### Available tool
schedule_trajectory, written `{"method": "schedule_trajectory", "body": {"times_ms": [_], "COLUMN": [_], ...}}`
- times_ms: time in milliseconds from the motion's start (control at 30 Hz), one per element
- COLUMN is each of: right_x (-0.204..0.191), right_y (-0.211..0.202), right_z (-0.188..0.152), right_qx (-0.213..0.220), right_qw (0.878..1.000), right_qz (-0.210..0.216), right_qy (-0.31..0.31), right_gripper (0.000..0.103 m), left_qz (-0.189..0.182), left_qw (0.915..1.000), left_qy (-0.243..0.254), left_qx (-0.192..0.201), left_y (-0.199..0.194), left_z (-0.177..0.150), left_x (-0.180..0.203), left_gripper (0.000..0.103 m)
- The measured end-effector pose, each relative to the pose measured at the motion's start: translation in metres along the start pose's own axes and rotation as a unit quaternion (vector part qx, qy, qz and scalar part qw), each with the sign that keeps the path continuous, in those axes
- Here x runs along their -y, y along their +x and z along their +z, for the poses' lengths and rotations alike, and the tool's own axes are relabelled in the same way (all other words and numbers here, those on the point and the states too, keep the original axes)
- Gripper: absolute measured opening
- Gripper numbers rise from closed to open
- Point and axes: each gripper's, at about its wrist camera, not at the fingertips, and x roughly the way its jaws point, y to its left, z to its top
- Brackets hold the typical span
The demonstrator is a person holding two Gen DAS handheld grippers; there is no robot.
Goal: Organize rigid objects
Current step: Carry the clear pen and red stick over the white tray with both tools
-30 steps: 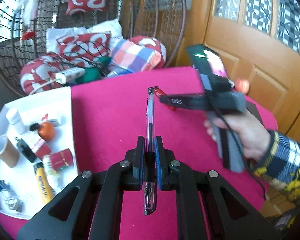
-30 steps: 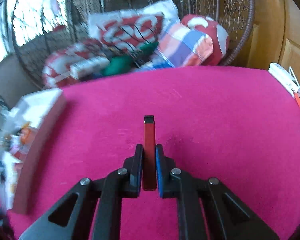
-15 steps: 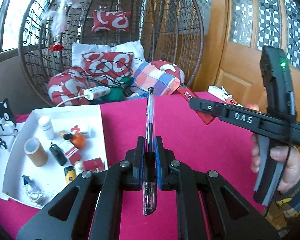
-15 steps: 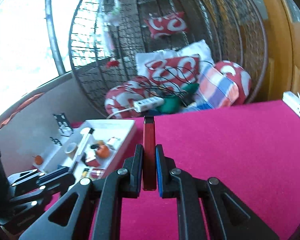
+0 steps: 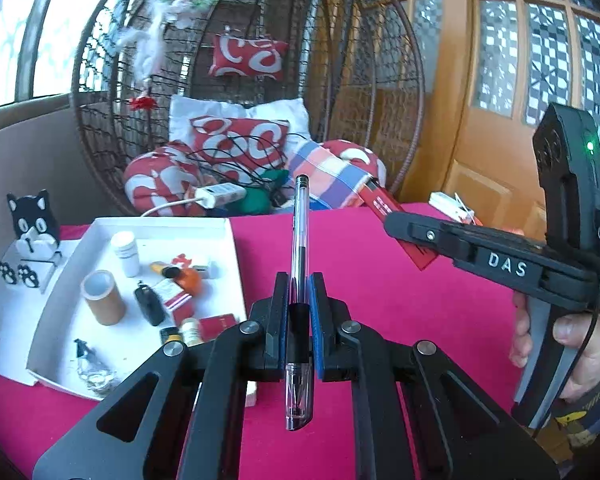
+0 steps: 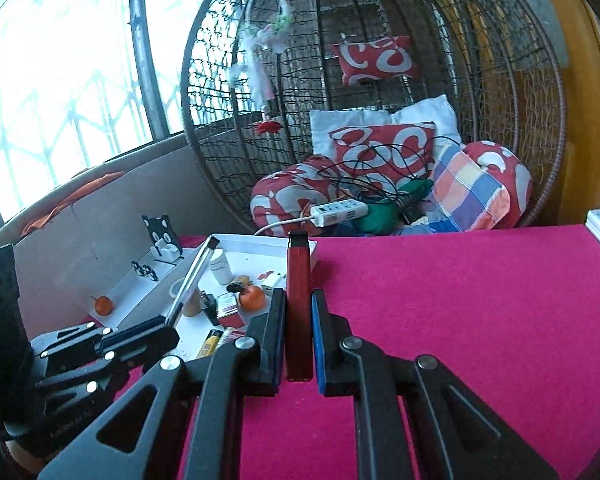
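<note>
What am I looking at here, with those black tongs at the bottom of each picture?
Those tongs are hand-held grippers; a person holds one in each hand, and a small camera on each looks along its fingers. The left gripper is shut on a clear pen. The right gripper is shut on a flat red stick; the left camera also sees it from the side, with the hand on its handle. Below lies a table with a pink cloth, and on it a white tray holding small items such as a cardboard tube and a white bottle.
</note>
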Motion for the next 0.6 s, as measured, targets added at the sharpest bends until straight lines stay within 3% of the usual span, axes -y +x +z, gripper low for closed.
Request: {"method": "schedule_trajectory", "body": {"times_ms": [367, 600], "right_x": [-0.022, -0.041], "right_y": [0.014, 0.033], "right_z": [0.004, 0.024], "right_qx": [-0.016, -0.03], "right_qw": [1.0, 0.998], "right_qz": [0.014, 0.032], "right_qy": [-0.017, -0.036], "right_gripper": [0.01, 0.01], "left_qz": [0.031, 0.088], "left_qw": [0.9979, 0.9892], "left_qy": [-0.05, -0.101], "left_qx": [0.025, 0.06], "left_y": [-0.026, -0.057], "left_z": [0.002, 0.017], "left_x": [-0.052, -0.12], "left_gripper": [0.009, 0.009]}}
